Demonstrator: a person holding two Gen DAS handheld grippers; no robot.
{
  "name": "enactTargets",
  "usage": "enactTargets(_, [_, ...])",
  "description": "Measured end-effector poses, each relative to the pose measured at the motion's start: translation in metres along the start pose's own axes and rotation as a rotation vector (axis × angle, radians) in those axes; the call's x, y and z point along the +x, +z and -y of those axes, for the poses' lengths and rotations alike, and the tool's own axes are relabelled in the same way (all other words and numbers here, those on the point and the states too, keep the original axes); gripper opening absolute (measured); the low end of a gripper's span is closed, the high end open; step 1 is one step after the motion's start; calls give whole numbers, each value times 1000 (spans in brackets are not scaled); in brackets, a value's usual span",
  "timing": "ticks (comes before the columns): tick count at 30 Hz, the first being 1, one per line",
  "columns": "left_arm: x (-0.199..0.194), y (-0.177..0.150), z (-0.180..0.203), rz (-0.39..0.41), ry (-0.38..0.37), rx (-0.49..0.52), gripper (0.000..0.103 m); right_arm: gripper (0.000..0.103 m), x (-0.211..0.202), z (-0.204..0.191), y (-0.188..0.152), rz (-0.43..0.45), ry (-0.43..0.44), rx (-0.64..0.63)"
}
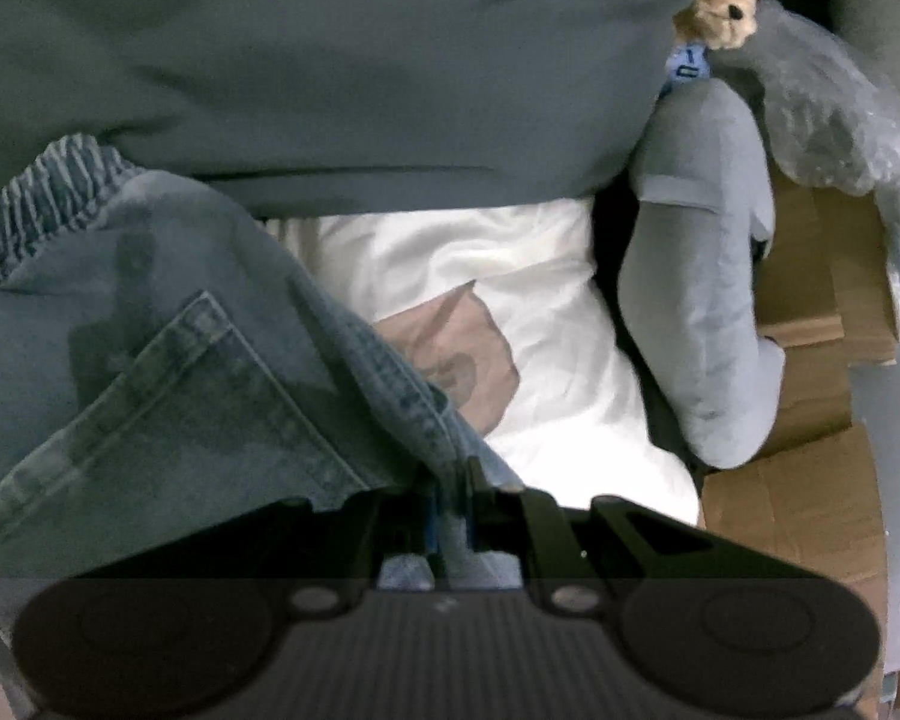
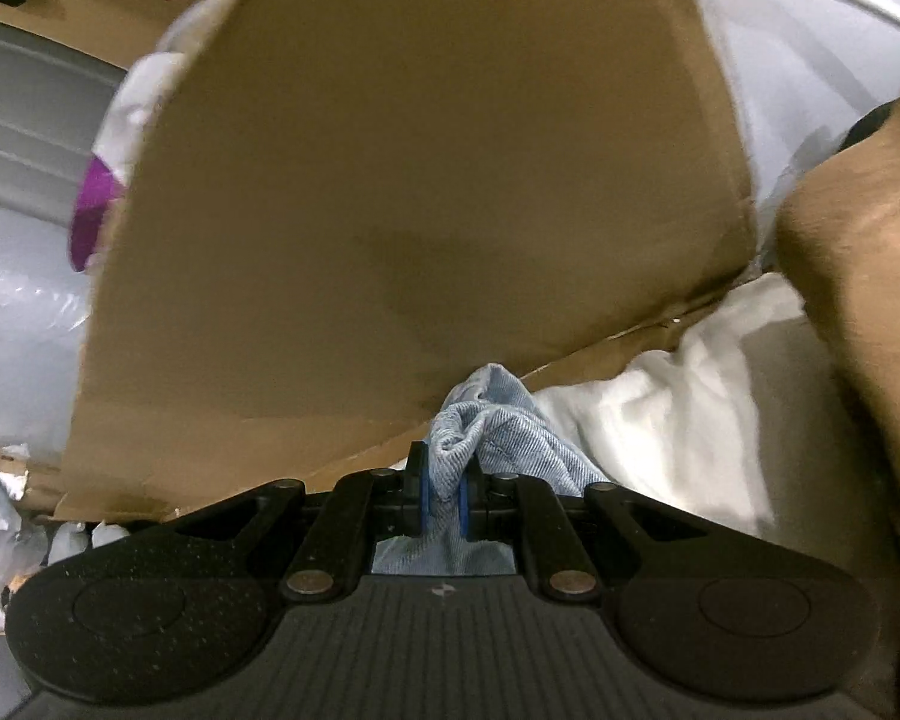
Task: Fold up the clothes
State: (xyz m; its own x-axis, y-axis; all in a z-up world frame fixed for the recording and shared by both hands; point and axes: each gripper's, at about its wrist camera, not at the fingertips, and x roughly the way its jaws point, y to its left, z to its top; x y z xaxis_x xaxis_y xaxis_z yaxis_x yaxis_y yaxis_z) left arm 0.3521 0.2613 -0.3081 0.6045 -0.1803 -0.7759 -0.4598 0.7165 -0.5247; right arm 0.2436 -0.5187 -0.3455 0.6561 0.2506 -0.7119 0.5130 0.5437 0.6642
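Note:
Blue denim jeans with a gathered elastic waistband and a stitched back pocket fill the left of the left wrist view. My left gripper is shut on a fold of their edge. In the right wrist view my right gripper is shut on a bunched wad of the light blue denim, held just in front of a cardboard sheet. A white garment with a pinkish print lies under the jeans; white cloth also shows to the right of the right gripper.
A person's dark teal top spans the upper left wrist view, with a grey socked foot to the right. Cardboard boxes, a plastic bag and a plush toy crowd the right. A big cardboard flap stands close ahead; tan cloth hangs at right.

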Motion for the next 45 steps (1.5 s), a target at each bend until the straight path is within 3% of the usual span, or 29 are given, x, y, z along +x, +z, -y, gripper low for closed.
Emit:
enactTargets(13, [27, 3, -1, -100, 14, -33, 12, 8, 34, 10, 2, -21, 25, 37])
enactTargets(23, [10, 4, -1, -34, -34, -54, 8, 8, 30, 12, 0, 22, 49, 100])
enactTargets(30, [29, 9, 9, -45, -6, -28, 9, 11, 41, 17, -2, 27, 4, 149])
enactTargets(31, [34, 9, 11, -52, 4, -20, 10, 15, 41, 18, -3, 25, 1, 153])
enactTargets(33, [42, 9, 15, -66, 23, -4, 16, 41, 37, 15, -7, 32, 8, 141])
enactTargets(34, [42, 8, 17, -69, 22, 1, 25, 54, 32, 13, -8, 41, 12, 126])
enactTargets(35, [42, 8, 19, -72, 20, 6, 34, 58, 26, 11, -10, 50, 11, 110])
enactTargets(39, [40, 5, 25, -82, 11, 26, 37, 59, 2, 8, -22, 55, 3, 57])
enactTargets(41, [39, 4, 28, -88, 6, 36, 22, 59, -9, 6, -33, 55, -9, 33])
enactTargets(44, [38, 1, 33, -96, -1, 51, 8, 59, -21, 6, -43, 48, -34, -2])
enactTargets(45, [38, 1, 34, -99, -4, 56, 8, 59, -25, 6, -49, 43, -49, -25])
